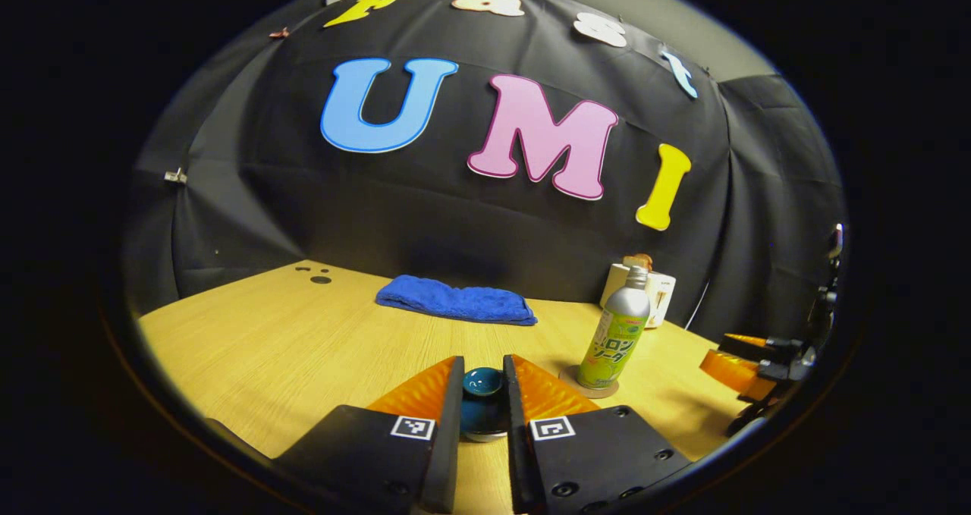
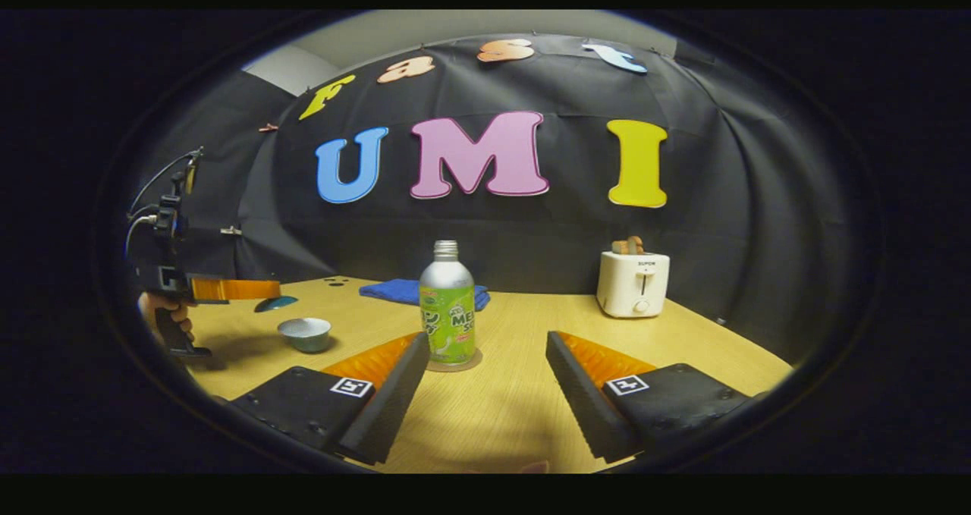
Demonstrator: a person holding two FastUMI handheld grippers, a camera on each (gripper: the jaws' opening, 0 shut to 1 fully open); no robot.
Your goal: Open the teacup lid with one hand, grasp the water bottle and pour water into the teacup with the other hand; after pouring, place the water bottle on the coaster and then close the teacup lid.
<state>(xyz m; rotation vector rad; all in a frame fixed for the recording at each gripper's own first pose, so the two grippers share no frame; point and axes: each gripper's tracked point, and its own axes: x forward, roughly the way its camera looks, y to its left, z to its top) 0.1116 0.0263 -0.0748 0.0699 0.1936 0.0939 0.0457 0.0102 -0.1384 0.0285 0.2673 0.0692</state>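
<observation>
You are holding the left gripper [image 2: 262,291] at the left edge of the right gripper view, its fingers closing on the teacup lid [image 1: 482,401] by its knob and keeping it lifted clear, so the teacup [image 2: 304,334] below it is sitting open. At frame centre, the water bottle [image 2: 447,306] is standing upright on its coaster [image 2: 455,365], apparently already set down. At the bottom, your right gripper [image 2: 485,382] is spreading wide, holding nothing

Warm overhead light is brightening the table [image 2: 493,416]; the bottle [image 2: 447,303] is casting a soft shadow ahead of the right gripper [image 2: 485,394]. Edges are bending and darkening, focus staying sharp.
</observation>
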